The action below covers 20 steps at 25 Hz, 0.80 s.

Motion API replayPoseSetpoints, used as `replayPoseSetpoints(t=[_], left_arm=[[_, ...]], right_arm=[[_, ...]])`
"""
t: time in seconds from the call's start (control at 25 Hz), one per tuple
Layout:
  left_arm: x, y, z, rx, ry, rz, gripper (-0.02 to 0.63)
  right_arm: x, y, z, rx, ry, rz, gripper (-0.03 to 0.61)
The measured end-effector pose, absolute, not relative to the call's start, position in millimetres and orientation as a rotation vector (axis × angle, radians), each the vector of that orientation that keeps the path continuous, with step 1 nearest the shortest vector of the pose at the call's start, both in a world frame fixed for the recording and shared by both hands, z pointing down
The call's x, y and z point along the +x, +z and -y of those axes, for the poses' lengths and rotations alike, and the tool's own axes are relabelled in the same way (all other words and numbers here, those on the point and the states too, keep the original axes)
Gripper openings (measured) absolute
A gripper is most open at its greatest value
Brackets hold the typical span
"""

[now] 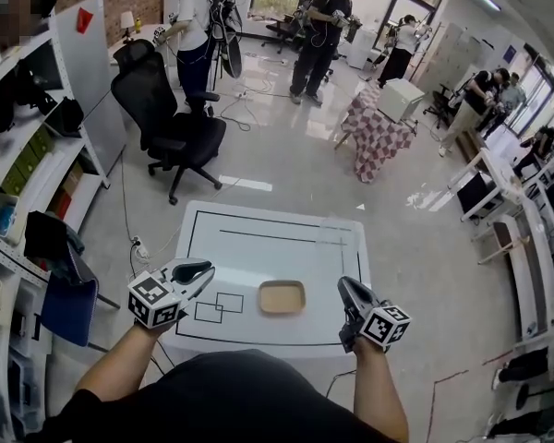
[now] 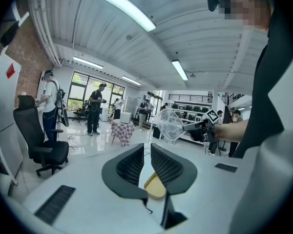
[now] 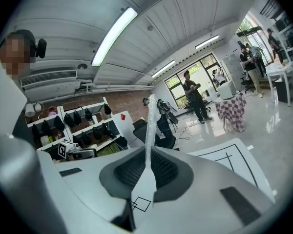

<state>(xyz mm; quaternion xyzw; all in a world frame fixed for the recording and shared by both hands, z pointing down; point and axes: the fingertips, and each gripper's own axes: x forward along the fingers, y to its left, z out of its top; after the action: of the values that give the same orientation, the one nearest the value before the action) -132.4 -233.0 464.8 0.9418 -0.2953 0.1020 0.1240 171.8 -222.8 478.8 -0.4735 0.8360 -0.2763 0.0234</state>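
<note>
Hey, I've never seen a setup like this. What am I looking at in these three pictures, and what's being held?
There is no robot here. A person holds a hand tool in each hand, and each tool has two jaws. One picture comes from a camera on the person's head, looking down. The other two come from cameras riding on the tools, each looking along its own jaws.

Below is a white table marked with black outlines, with a shallow tan tray on it. The left gripper has its jaws slightly apart, with nothing between them. The right gripper has its jaws shut on the edge of a clear plastic container, held above the table.
</note>
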Motion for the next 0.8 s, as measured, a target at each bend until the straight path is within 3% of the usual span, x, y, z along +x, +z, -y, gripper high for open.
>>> replayPoseSetpoints(t=[0.8], left_arm=[[-145,468,230,2.747,0.324,0.858,0.060]], right_arm=[[174,488,209,-1.536,-0.855,-2.564,0.051]])
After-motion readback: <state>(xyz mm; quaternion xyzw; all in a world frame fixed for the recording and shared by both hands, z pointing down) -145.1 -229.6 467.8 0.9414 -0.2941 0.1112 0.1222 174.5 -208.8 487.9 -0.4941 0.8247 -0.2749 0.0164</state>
